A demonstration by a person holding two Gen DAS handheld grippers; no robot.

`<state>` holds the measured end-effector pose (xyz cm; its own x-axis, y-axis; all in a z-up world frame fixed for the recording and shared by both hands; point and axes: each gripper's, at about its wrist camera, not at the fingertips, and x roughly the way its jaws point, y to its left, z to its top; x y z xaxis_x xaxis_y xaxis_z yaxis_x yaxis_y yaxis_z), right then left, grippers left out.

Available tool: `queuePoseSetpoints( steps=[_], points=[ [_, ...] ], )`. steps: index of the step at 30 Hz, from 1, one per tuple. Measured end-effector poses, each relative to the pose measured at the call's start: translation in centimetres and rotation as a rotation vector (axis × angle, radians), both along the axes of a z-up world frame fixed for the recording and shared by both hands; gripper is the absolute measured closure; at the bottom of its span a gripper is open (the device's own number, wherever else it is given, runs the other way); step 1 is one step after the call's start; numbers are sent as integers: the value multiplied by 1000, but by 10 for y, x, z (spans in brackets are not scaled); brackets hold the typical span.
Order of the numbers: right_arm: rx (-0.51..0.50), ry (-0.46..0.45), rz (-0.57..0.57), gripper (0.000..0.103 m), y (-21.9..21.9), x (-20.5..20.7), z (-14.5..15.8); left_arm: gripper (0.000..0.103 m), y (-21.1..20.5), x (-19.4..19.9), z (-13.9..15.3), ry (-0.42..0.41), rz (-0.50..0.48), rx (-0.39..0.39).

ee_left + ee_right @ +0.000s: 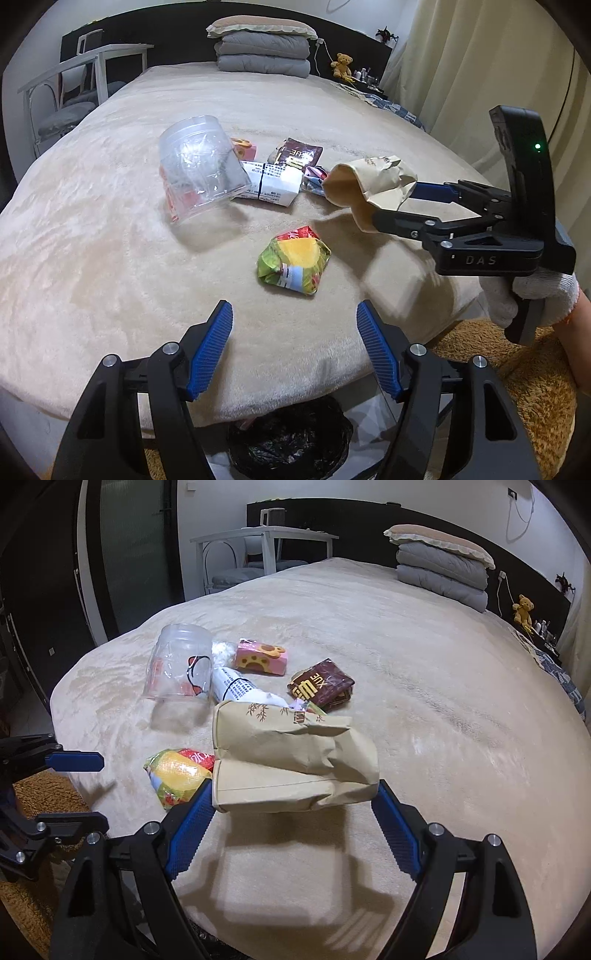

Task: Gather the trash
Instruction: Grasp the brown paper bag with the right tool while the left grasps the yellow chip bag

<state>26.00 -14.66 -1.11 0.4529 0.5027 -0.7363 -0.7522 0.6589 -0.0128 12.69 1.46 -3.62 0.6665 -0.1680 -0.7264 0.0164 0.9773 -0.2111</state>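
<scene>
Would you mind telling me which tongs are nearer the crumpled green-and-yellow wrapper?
Left. The left tongs hang open just short of the wrapper; the right tongs grip the paper bag beside it.

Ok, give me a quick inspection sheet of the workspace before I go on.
Surface: beige plush bed cover, trash lying mid-bed.
Job's things: crumpled brown paper bag lifted clear; yellow-green snack wrapper, clear plastic jar, white printed packet, dark brown sachet, pink paw-print pack; black-lined bin below bed edge.
Clutter: nothing seen.
Grippers: right gripper jaws clamp the bag; left gripper empty, open.
Cables: white charger lead at the headboard.
Surroundings: folded grey quilts, teddy bear, white chair.
</scene>
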Motion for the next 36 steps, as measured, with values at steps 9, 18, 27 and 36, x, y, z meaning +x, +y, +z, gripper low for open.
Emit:
queuePoseSetpoints(
  steps=[9,18,27,36],
  points=[
    [99,12,-69,19,-41,7,23,35,-20,42,-11,44,-19,139],
    [141,14,-87,19,-55,7,33,28,-32,65,-23,72,-40,251],
    [138,11,-87,19,-55,4,34,50,-41,70,-33,66,-51,314],
    [135,19,-109,19,-57,4,32,51,-38,58,-25,29,-48,289]
  ],
)
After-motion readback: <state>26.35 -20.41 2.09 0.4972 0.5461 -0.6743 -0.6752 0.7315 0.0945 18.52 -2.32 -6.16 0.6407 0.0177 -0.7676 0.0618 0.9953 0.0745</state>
